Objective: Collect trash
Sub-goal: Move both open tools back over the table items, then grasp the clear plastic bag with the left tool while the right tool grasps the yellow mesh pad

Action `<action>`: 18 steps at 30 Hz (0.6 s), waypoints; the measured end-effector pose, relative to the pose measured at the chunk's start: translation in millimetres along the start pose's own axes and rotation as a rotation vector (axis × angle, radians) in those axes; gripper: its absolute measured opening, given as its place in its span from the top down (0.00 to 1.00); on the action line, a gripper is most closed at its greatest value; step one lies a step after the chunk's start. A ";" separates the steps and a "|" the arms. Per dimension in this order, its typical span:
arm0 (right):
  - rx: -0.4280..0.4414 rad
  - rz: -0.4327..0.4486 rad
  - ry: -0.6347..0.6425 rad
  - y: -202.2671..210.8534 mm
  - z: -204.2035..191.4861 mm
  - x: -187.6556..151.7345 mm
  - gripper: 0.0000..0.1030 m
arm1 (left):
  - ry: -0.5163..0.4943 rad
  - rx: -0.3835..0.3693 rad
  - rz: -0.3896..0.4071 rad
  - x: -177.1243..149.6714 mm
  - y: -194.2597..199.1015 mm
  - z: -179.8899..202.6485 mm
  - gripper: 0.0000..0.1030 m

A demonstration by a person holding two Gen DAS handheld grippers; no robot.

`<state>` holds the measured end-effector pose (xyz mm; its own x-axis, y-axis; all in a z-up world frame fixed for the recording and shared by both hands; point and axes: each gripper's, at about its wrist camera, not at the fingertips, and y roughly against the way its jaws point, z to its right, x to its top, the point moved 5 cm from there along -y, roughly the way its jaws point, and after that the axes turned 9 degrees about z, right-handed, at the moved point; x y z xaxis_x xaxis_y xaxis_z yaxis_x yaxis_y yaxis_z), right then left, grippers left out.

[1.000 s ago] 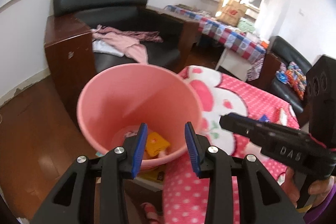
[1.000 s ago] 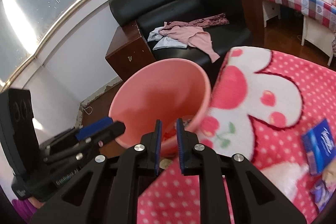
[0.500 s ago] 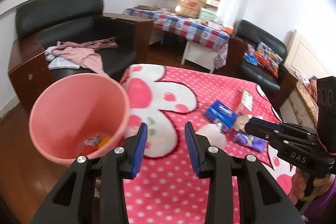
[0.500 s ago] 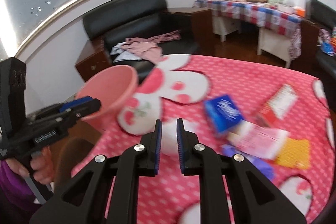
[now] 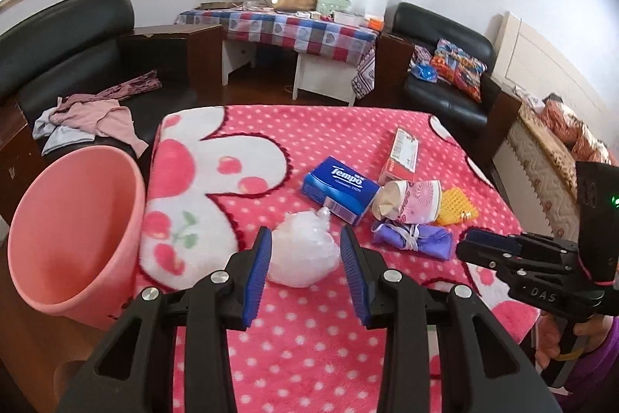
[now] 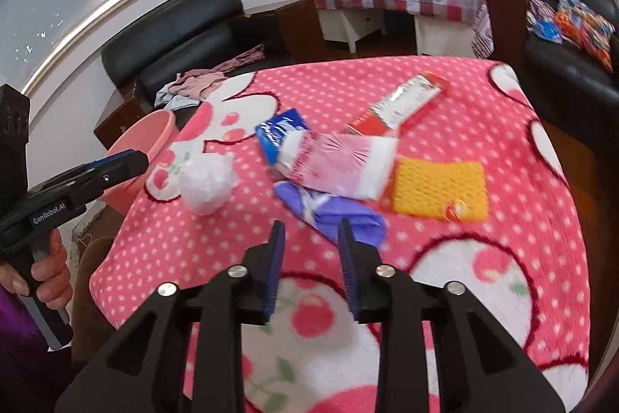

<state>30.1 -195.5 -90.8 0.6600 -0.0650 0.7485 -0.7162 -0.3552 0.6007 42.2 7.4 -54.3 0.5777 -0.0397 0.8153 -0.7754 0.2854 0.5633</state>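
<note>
Left gripper (image 5: 305, 250), jaws spread and empty, points straight at the white crumpled plastic wad (image 5: 301, 250) on the pink polka-dot blanket (image 5: 309, 343); the wad sits between its fingertips, just beyond. Right gripper (image 6: 309, 250), also spread and empty, faces the purple wrapper (image 6: 332, 211). Pink plastic bucket (image 5: 73, 231) stands off the blanket's left edge; its contents are hidden.

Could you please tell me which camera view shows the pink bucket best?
The left wrist view: the pink bucket shows nearly whole there, with rim and inside wall, beside the table. The right wrist view shows only part of its rim, mostly behind the left tongs.
</note>
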 end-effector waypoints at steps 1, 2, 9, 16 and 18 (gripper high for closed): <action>-0.004 0.000 -0.010 0.7 3.8 -1.2 0.71 | -0.003 0.002 -0.005 -0.7 -2.7 1.4 0.65; -0.007 0.000 -0.015 0.8 6.0 -2.0 0.71 | -0.005 0.006 -0.016 -2.0 -7.0 2.4 0.65; -0.008 -0.001 -0.039 0.9 17.8 -4.7 0.71 | -0.015 0.041 -0.046 -4.5 -28.0 0.9 0.65; 0.002 0.006 -0.050 -2.7 21.2 0.7 0.71 | -0.024 0.066 -0.085 -10.4 -49.8 -0.8 0.74; 0.006 0.007 -0.057 -4.1 23.4 3.3 0.71 | -0.024 0.062 -0.103 -14.8 -54.0 -0.5 0.83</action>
<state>40.5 -216.1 -97.4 0.6670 -0.1203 0.7353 -0.7195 -0.3599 0.5939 75.7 -7.0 -96.9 0.6496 -0.0887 0.7551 -0.7267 0.2194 0.6509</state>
